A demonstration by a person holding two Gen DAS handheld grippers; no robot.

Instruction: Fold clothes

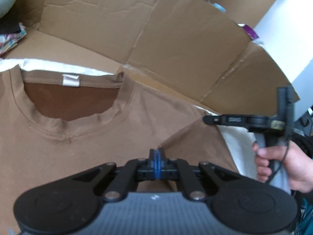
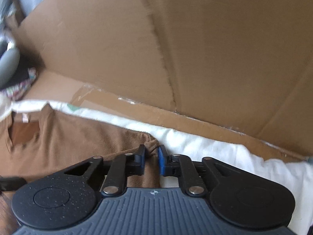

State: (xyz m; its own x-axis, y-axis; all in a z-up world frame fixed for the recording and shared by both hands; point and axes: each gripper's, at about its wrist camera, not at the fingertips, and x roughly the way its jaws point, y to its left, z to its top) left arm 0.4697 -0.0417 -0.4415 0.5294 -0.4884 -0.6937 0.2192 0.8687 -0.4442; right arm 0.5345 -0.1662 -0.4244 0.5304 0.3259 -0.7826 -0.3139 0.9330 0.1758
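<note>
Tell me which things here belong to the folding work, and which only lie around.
For the job:
- brown cotton T-shirt, spread flat
- left gripper, fingers shut
- right gripper, fingers around a bunched bit of the T-shirt's edge
- white cloth sheet under the T-shirt

Lying about:
- brown cardboard walls
- patterned fabric pile, far corner
- purple object, too blurred to identify

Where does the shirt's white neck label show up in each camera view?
Left wrist: label upper left, inside the back of the collar.
Right wrist: label far left, mid-height, small and blurred.
Shared landmark: the white cloth under the shirt, below the cardboard.
</note>
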